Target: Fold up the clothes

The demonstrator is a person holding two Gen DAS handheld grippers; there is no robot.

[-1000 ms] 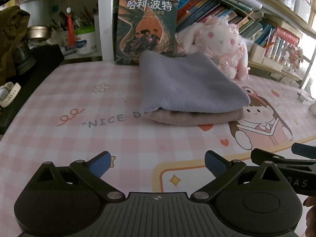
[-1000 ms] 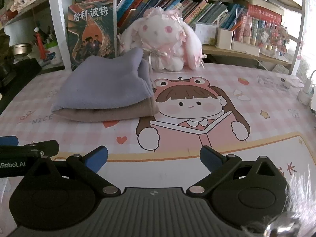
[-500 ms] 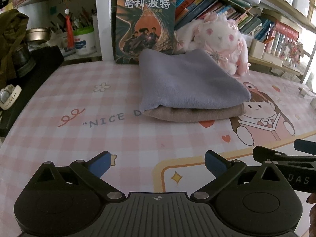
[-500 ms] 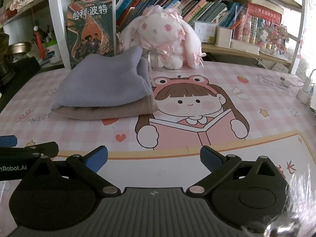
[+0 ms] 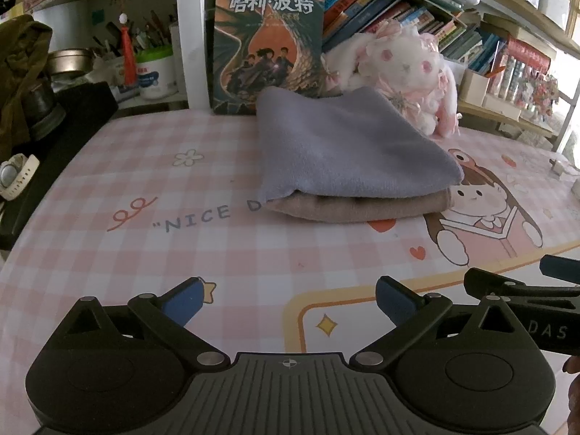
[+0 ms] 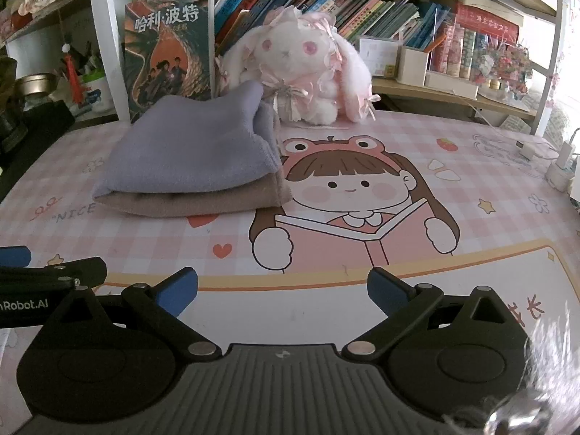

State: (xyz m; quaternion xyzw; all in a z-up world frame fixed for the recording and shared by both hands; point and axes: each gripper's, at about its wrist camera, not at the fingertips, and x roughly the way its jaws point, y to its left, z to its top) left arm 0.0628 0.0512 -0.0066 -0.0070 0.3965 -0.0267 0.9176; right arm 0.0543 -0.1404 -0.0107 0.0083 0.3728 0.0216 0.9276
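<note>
A folded lavender cloth (image 5: 348,148) (image 6: 188,152) lies on top of a folded beige cloth (image 5: 362,206) (image 6: 195,201), stacked on the pink checked desk mat (image 5: 145,239) (image 6: 398,137). My left gripper (image 5: 288,304) stands open near the front edge, well short of the stack, with nothing between its blue-tipped fingers. My right gripper (image 6: 282,291) is open too, empty, over the mat's cartoon girl print. Each gripper's tip shows at the side of the other's view.
A large book (image 5: 268,47) and a white plush rabbit (image 5: 402,69) stand just behind the stack. Bookshelves (image 6: 326,3) line the back. A dark object (image 5: 58,137) and a watch (image 5: 14,174) sit at the left edge; a charger and cables (image 6: 558,166) at the right.
Both grippers have drawn back slightly and stay open; the folded stack has not moved.
</note>
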